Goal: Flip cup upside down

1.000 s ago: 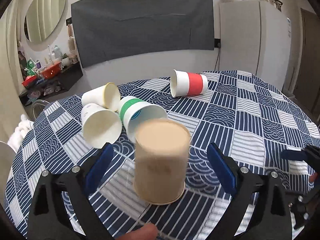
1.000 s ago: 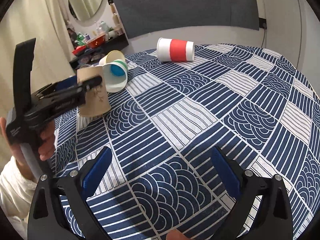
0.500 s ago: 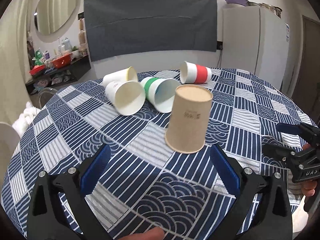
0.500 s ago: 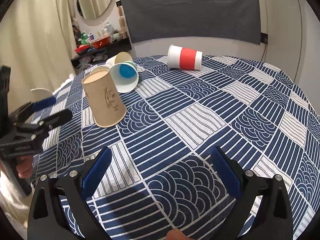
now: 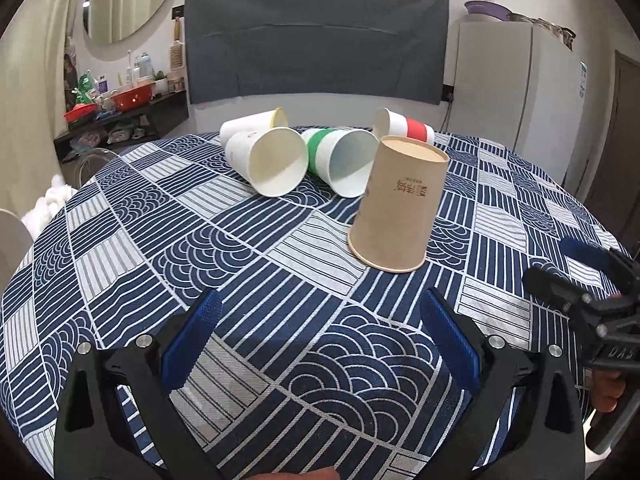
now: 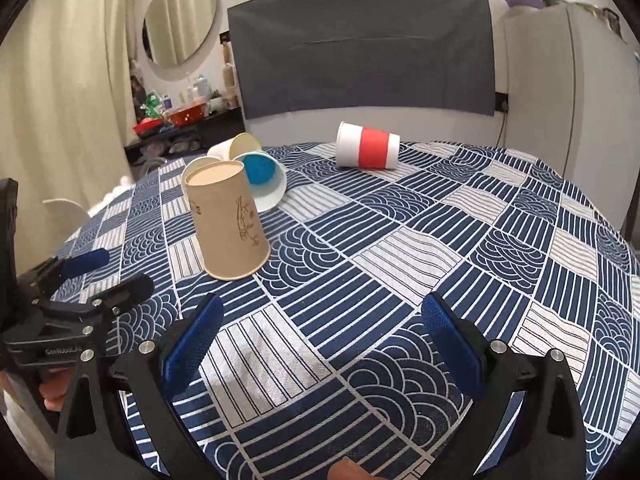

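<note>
Kraft-brown cup (image 5: pixel 398 208) stands mouth-down on the patterned tablecloth (image 5: pixel 224 264), free of both grippers.

Left gripper (image 5: pixel 320 336) has its blue pads spread wide with nothing between them, the cup ahead and slightly to its right, well short of the fingertips. Right gripper (image 6: pixel 320 340) is likewise wide apart and holds nothing, over bare cloth. Behind the cup lie four others on their sides: a white cup (image 5: pixel 268 166), a green-banded cup (image 5: pixel 340 162) (blue inside), a yellow-lined cup (image 5: pixel 252 124) and a red-banded cup (image 6: pixel 367 151) farther back.
</note>
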